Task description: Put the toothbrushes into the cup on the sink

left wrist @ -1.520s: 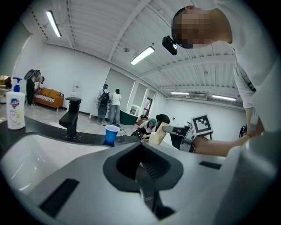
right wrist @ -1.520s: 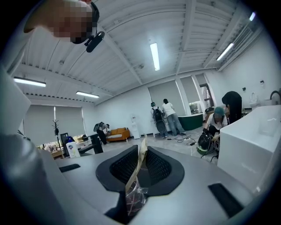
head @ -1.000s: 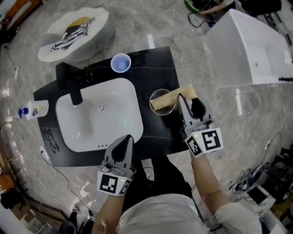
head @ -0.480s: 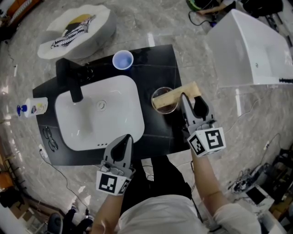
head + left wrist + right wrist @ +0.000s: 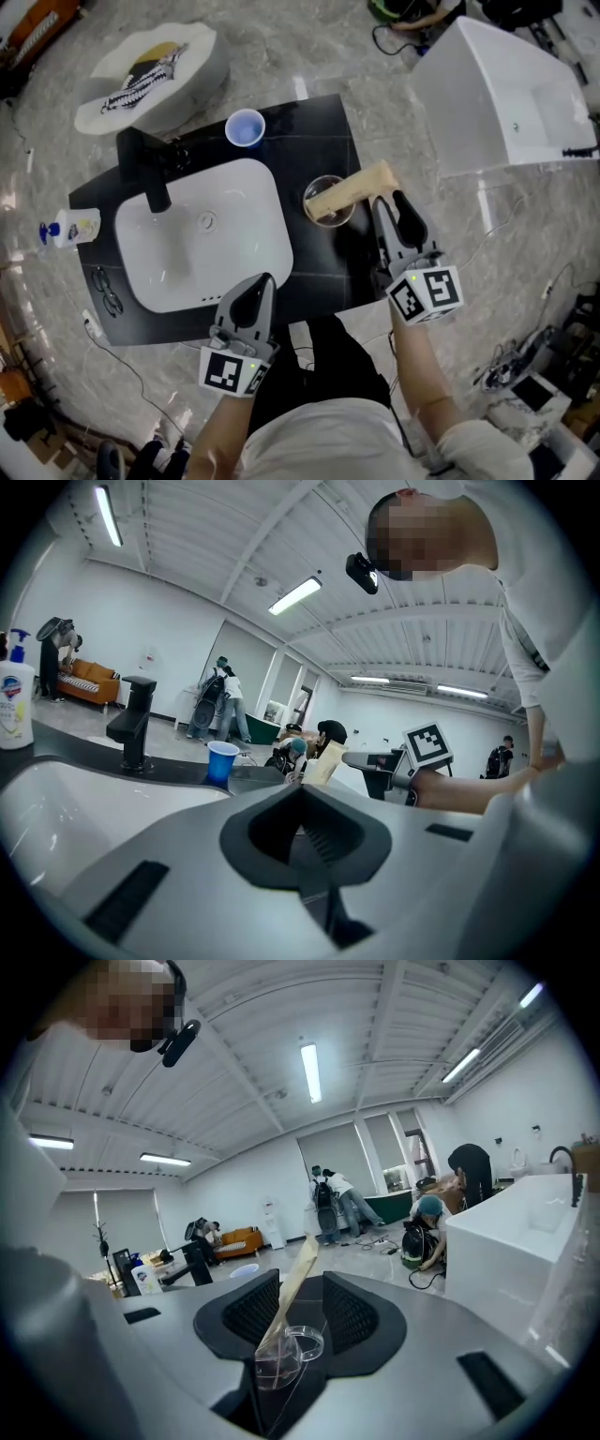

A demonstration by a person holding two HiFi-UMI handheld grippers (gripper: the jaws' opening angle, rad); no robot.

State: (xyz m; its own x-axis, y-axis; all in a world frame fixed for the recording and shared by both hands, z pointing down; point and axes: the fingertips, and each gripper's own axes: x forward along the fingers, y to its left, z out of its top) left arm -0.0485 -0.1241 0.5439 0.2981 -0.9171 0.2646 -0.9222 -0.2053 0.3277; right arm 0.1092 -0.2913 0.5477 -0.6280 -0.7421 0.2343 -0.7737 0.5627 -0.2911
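**Pack in the cup, but leaning hard**

On the black counter (image 5: 328,131), my left gripper (image 5: 260,286) hangs closed and empty over the near edge of the white sink (image 5: 234,246). My right gripper (image 5: 391,208) sits just beside the clear cup (image 5: 308,199). Its jaws have just been opening wide, then easing in a touch, and they press on nothing. The toothbrush pack (image 5: 352,187) leans in that cup with its top end jutting towards my fingertips. I reckon a careless pull-back could clip it and topple the cup.

Black countertop (image 5: 323,127), white basin (image 5: 239,220), black faucet (image 5: 142,167), blue cup (image 5: 246,127), clear cup (image 5: 319,190), tan toothbrush pack (image 5: 354,189), white bottle (image 5: 73,226) with blue cap, grey veined floor (image 5: 309,47), grey left gripper (image 5: 259,284) and right gripper (image 5: 387,201), black-and-white square markers.
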